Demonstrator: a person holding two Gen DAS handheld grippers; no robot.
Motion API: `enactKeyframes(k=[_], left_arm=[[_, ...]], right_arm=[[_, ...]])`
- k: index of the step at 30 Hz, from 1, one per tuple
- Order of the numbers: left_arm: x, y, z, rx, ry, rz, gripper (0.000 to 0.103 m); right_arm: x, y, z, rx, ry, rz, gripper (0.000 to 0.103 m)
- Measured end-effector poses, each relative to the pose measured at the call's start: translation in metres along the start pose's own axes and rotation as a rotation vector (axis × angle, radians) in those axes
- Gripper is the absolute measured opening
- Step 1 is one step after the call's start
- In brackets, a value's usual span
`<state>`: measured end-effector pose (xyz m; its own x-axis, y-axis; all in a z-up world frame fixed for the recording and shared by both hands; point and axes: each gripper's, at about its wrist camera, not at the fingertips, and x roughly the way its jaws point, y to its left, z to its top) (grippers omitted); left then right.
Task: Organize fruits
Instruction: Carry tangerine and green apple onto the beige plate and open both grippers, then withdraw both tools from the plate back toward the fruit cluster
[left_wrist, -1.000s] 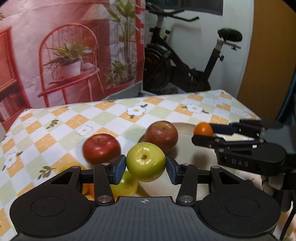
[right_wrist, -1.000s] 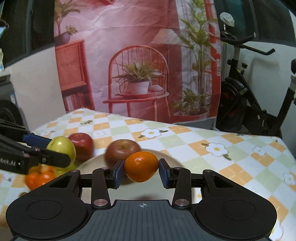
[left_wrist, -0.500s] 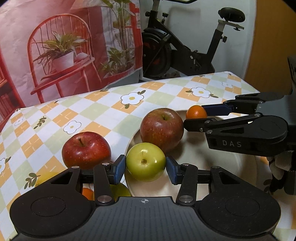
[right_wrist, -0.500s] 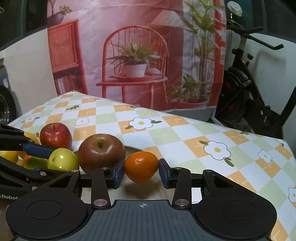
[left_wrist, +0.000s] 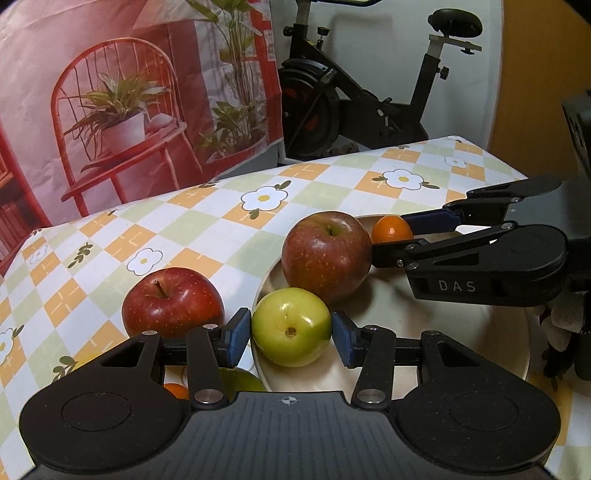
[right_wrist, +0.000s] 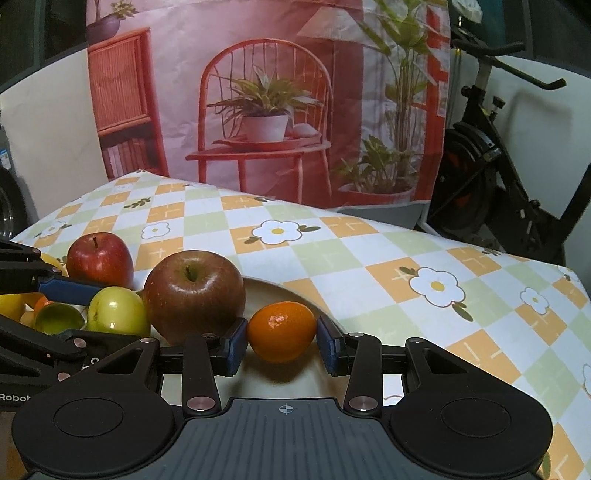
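Note:
My left gripper (left_wrist: 291, 332) is shut on a green apple (left_wrist: 291, 326), held low over the near left rim of a cream plate (left_wrist: 461, 332). A large dull-red apple (left_wrist: 327, 254) sits on the plate just behind it. My right gripper (right_wrist: 282, 341) is shut on a small orange (right_wrist: 282, 330), low over the plate's far side (right_wrist: 280, 288) and next to the large apple (right_wrist: 194, 293). In the left wrist view the right gripper (left_wrist: 391, 236) reaches in from the right with the orange (left_wrist: 391, 229). A bright red apple (left_wrist: 173, 301) lies on the cloth left of the plate.
The table carries a checked, flowered cloth (right_wrist: 369, 258). Several more fruits, yellow, green and orange (right_wrist: 55, 317), lie left of the plate, partly under my left gripper. An exercise bike (left_wrist: 369, 99) and a printed backdrop (right_wrist: 258, 92) stand behind the table.
Both grippers have come forward and down with their fruits, from above the table to low over the plate. Over the last half second they have hardly moved.

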<state>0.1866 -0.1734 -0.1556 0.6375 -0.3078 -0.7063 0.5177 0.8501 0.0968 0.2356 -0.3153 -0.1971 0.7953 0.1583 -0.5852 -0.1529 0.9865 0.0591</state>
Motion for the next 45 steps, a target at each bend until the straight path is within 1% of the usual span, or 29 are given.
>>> enactKeyframes(k=[3,5,7,10,16,23,29,34,39,42,45], left_arm=[[0.0,0.002,0.001,-0.012,0.001,-0.012,0.052],[-0.002,0.004,0.002,-0.027,-0.002,-0.017,0.055],[-0.005,0.005,0.002,-0.034,-0.012,-0.019,0.056],[-0.013,0.006,0.003,-0.054,-0.028,-0.024,0.056],[-0.038,0.018,0.001,-0.124,-0.068,-0.05,0.056],[-0.081,0.05,-0.017,-0.185,-0.114,-0.056,0.056],[-0.112,0.088,-0.042,-0.264,-0.132,-0.003,0.056],[-0.13,0.106,-0.062,-0.305,-0.143,0.041,0.056],[-0.139,0.117,-0.083,-0.343,-0.151,0.067,0.056],[-0.142,0.119,-0.095,-0.346,-0.148,0.078,0.056],[-0.144,0.121,-0.106,-0.334,-0.15,0.098,0.056]], right_arm=[[-0.001,-0.001,-0.001,0.01,0.004,-0.002,0.04],[-0.004,-0.002,-0.001,0.016,-0.002,-0.005,0.046],[-0.01,-0.002,-0.001,0.024,-0.01,-0.004,0.049],[-0.021,-0.004,-0.002,0.042,-0.03,-0.014,0.049],[-0.052,-0.002,-0.012,0.128,-0.093,-0.013,0.049],[-0.079,0.028,-0.03,0.2,-0.164,0.018,0.049],[-0.092,0.066,-0.042,0.222,-0.208,0.061,0.049],[-0.094,0.097,-0.045,0.213,-0.197,0.107,0.049],[-0.091,0.133,-0.046,0.15,-0.149,0.172,0.049],[-0.086,0.154,-0.049,0.101,-0.108,0.214,0.044],[-0.083,0.171,-0.053,0.06,-0.076,0.247,0.041]])
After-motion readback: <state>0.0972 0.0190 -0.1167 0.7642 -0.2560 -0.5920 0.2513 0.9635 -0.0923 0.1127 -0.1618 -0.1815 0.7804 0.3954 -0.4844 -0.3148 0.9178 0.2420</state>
